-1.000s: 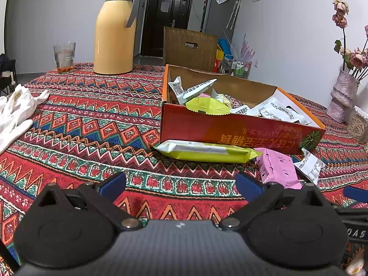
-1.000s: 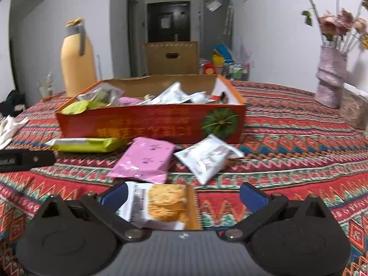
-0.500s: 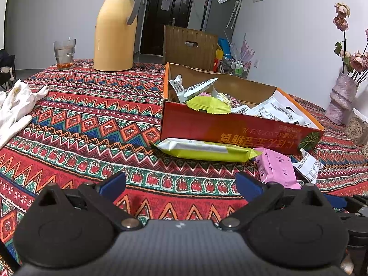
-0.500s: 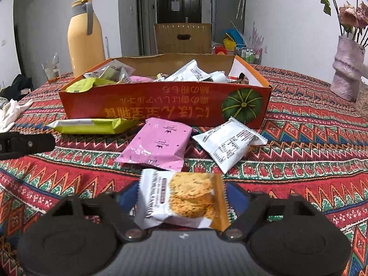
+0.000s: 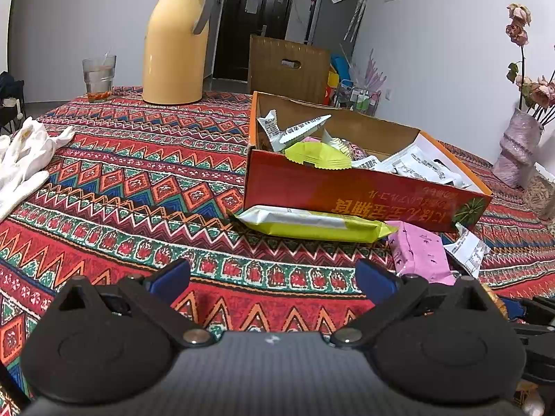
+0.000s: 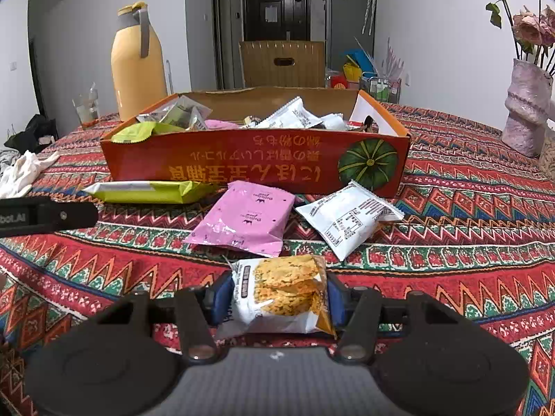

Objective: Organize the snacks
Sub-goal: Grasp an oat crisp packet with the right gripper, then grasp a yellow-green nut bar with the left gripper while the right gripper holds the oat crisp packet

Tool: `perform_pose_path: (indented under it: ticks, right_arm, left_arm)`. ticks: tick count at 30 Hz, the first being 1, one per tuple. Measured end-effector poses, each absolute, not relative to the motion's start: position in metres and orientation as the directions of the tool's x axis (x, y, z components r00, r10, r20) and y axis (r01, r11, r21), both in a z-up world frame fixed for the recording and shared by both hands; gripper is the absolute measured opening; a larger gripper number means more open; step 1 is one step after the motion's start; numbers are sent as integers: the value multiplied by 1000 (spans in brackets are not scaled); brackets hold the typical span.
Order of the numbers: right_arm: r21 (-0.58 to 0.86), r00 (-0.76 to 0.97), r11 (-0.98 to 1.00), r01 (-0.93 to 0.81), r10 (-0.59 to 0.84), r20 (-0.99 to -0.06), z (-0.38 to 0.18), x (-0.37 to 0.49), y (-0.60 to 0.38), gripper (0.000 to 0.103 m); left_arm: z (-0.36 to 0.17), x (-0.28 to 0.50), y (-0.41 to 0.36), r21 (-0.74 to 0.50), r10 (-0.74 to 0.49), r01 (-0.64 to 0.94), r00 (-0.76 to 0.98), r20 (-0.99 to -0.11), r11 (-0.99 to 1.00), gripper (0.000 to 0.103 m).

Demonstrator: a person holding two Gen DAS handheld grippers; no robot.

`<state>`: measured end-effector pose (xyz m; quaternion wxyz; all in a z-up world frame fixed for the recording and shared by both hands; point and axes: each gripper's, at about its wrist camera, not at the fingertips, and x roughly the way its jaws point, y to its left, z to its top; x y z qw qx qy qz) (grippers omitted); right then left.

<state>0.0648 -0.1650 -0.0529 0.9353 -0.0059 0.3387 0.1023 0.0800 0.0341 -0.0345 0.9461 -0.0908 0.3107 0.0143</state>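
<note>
A clear packet of orange crackers (image 6: 284, 291) sits between my right gripper's (image 6: 277, 294) blue pads, which are closing and touch both of its sides. Beyond it on the patterned cloth lie a pink packet (image 6: 246, 218), a white packet (image 6: 347, 215) and a long yellow-green packet (image 6: 149, 191). All three lie in front of the orange box (image 6: 242, 163), which holds several snacks. My left gripper (image 5: 272, 277) stands open over bare cloth, nothing between its fingers. From there the yellow-green packet (image 5: 312, 222), the pink packet (image 5: 419, 256) and the box (image 5: 347, 190) lie ahead to the right.
A yellow thermos jug (image 5: 177, 41) and a glass (image 5: 98, 78) stand at the far left of the table. White gloves (image 5: 24, 152) lie at the left edge. A vase of flowers (image 6: 527, 111) stands at the right. A brown cardboard box (image 5: 288, 66) is behind the table.
My right gripper's jaws have come in from wide apart onto the cracker packet, which now stands narrower and more upright between them. The left gripper has stayed put.
</note>
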Motion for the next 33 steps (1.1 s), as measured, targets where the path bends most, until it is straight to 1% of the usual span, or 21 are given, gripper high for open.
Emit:
perform_pose_path:
  ticks: [9, 18, 22, 24, 28, 29, 30, 31, 33]
  right_arm:
    - [67, 800, 984, -167, 174, -574, -37, 55, -183, 53]
    - [49, 846, 995, -87, 100, -524, -27, 73, -218, 53]
    - [81, 848, 995, -61, 95, -521, -30, 85, -232, 54]
    - [105, 845, 992, -63, 109, -523, -35, 88, -236, 54]
    - [134, 839, 989, -69, 130, -528, -44, 90, -239, 54]
    - [140, 840, 988, -70, 134, -526, -45, 90, -240, 54]
    - [146, 842, 987, -73, 140, -522, -45, 89, -241, 54]
    - [151, 844, 986, -77, 145, -517, -45, 88, -241, 54]
    - [158, 846, 984, -85, 155, -510, -46, 87, -241, 54]
  left_arm:
    - [-35, 83, 33, -156, -18, -94, 800, -599, 983, 103]
    - [-15, 94, 29, -158, 3, -130, 781, -624, 979, 103]
    - [-3, 108, 11, -101, 43, -134, 783, -620, 986, 103]
    - [0, 119, -1, -57, 84, -152, 780, -621, 987, 103]
    - [-5, 143, -17, 5, 136, -173, 758, -637, 985, 102]
    - [-9, 148, -20, 22, 151, -178, 752, -642, 984, 101]
    - [-12, 152, -21, 32, 160, -183, 747, -646, 983, 94]
    - [-16, 156, -21, 39, 168, -188, 739, -653, 981, 85]
    - [-23, 163, -19, 31, 161, -190, 723, -671, 981, 73]
